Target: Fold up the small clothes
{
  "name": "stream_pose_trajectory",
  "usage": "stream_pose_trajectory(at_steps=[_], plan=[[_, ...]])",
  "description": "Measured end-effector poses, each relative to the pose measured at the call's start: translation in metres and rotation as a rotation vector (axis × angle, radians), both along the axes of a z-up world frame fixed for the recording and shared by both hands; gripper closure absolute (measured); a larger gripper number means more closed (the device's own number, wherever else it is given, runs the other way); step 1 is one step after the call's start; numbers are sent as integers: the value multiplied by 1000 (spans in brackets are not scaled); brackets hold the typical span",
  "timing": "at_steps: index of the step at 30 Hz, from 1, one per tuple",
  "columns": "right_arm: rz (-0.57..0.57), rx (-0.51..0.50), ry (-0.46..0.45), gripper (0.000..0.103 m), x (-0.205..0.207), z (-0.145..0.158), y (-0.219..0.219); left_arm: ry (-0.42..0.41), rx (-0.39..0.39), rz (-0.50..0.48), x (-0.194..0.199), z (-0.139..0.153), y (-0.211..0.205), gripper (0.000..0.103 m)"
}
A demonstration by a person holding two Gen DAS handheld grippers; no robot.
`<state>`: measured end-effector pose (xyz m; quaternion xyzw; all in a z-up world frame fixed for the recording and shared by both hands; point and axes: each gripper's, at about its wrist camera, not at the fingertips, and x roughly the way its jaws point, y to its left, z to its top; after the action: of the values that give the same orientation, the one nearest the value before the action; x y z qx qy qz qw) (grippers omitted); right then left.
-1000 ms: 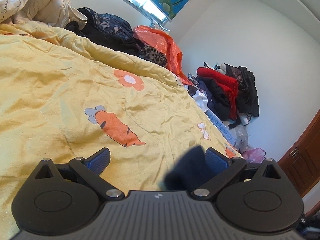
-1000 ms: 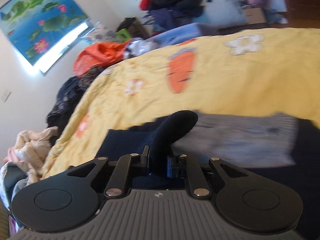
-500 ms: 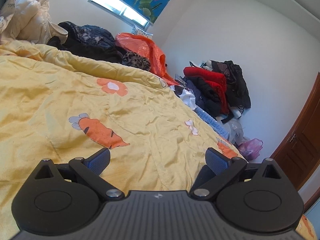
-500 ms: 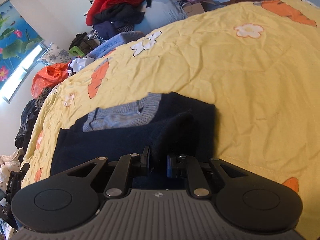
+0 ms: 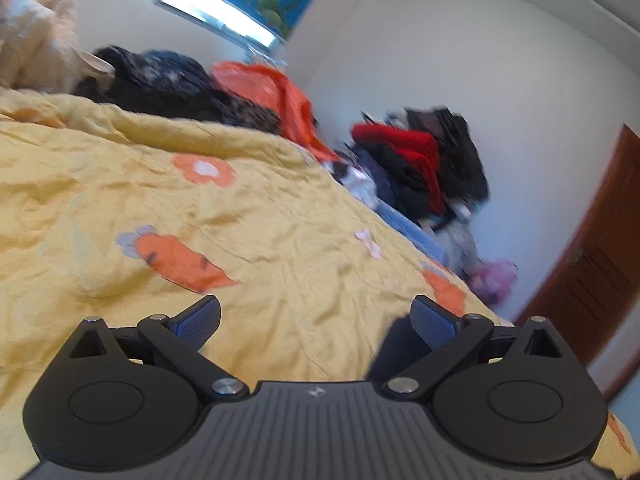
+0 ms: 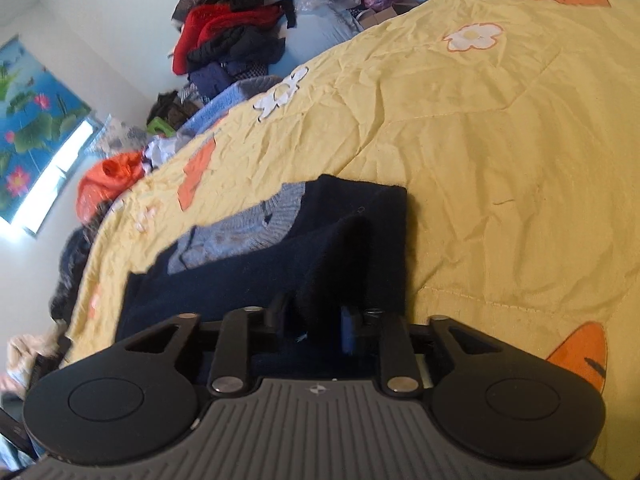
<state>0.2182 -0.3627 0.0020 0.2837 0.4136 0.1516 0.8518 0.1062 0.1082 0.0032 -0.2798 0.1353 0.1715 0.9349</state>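
A small navy sweater [image 6: 248,276] with a grey-blue knit collar lies partly folded on the yellow bedspread [image 6: 500,128]. My right gripper [image 6: 314,324] is shut on a raised fold of the navy sweater at its near edge. My left gripper [image 5: 316,320] is open and empty above the yellow bedspread [image 5: 160,200]. A dark bit of the sweater [image 5: 390,346] shows just beside the left gripper's right finger, not between the fingers.
Piles of clothes lie past the bed's far edge: dark and orange ones [image 5: 256,88], a red and black heap [image 5: 420,160] by the white wall. A brown door [image 5: 600,260] stands at the right. The bedspread has carrot and flower prints.
My right gripper has drawn back a little with the sweater fold held; the sweater now lies more folded over. My left gripper stays open and has tilted and shifted slightly.
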Motion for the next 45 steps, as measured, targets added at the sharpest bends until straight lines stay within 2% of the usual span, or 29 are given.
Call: stream_pose_trajectory(at_steps=[1,3,5,7,10,12,14,16,17,19,22,24,28,30,32,34,35,36,40,41,45], plan=[[-46,8,-24,53,-6,6,-4,25,-2,-38,4,3,0,1],[-128,-5,-152,43,-24,24,-9,34,17,-101,11,12,-5,1],[-141,-52,-268,41,-38,41,-2,2,25,-200,22,23,-15,1],[-120,-100,-320,39,-39,49,14,20,74,-301,47,36,-36,1],[-68,-170,-321,36,-26,43,48,131,180,-419,96,38,-70,1],[-57,-176,-291,36,-14,28,63,256,197,-480,125,27,-84,1],[-72,-189,-251,36,-4,11,72,352,228,-488,142,9,-90,1],[-87,-229,-244,38,-3,-5,75,397,261,-485,146,-8,-89,1],[-81,-246,-280,39,-7,-9,76,379,306,-495,143,-11,-91,1],[-69,-250,-306,39,-14,-14,74,403,349,-520,143,-13,-93,0],[-47,-270,-307,40,-11,-13,75,434,406,-537,149,-15,-99,0],[-37,-308,-307,40,-10,-12,78,435,411,-546,153,-14,-98,0],[-13,-504,-335,40,-18,-5,99,428,435,-584,154,-14,-94,0],[-57,-470,-339,38,-39,3,96,433,447,-592,149,-10,-93,0],[-30,-427,-365,38,-63,12,93,443,436,-567,132,3,-92,0],[9,-434,-383,36,-80,15,94,361,381,-641,103,18,-94,0],[29,-442,-380,36,-84,14,96,326,376,-682,92,22,-99,0],[45,-454,-369,36,-85,12,99,318,392,-703,85,22,-107,0],[46,-503,-302,36,-75,-7,113,392,466,-711,82,-4,-129,0],[48,-520,-308,34,-75,-8,116,361,472,-700,79,-9,-128,0],[33,-554,-300,34,-81,-8,119,351,430,-699,82,-10,-120,0]])
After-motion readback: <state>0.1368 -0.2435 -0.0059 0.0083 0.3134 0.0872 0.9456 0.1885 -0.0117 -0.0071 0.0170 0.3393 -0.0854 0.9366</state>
